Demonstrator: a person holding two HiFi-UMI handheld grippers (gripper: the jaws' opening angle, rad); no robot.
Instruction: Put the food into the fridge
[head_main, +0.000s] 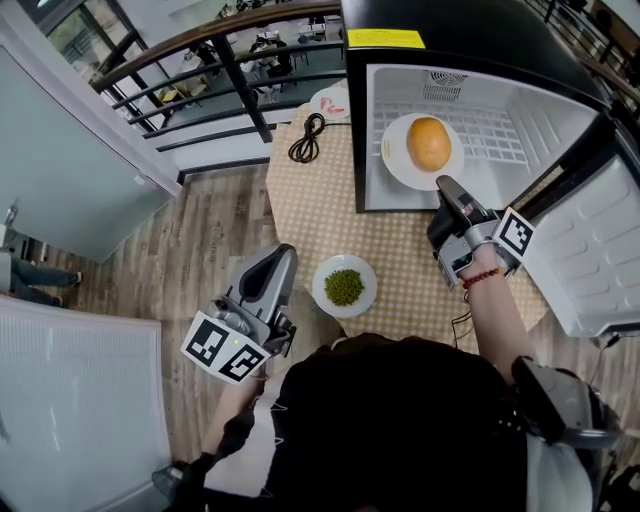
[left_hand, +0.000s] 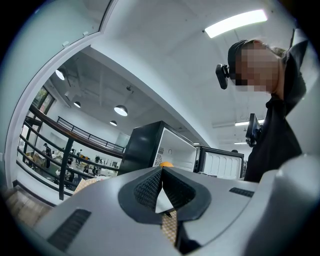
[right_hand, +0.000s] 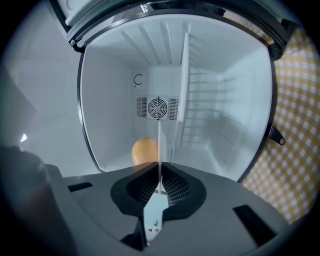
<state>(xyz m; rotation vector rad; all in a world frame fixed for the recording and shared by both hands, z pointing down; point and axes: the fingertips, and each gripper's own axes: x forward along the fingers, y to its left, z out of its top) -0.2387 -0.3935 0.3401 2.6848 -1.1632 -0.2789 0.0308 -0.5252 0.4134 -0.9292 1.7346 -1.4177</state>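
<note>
- On the table (head_main: 395, 250), a small black fridge (head_main: 480, 35) stands with its door (head_main: 600, 250) swung open to the right.
- A round orange food (head_main: 429, 143) lies on a white plate (head_main: 393, 157), and both are inside the open white compartment.
- Whether the plate rests on the fridge floor or hangs just above it cannot be told.
- The right gripper (head_main: 447, 187) reaches level into the opening and is clenched on the plate's near rim. In the right gripper view the rim shows as a thin white edge pinched between the two pads.
- The left gripper (head_main: 283, 256) is held off the table's left edge, above the wooden floor (head_main: 220, 240). Its jaws are pressed together with nothing between them.
- A white dish (head_main: 321, 288) holding green peas (head_main: 344, 288) sits on the table's near edge, between the two grippers and well apart from the fridge.
- A coiled black cable (head_main: 308, 138) lies on the table just left of the fridge.
</note>
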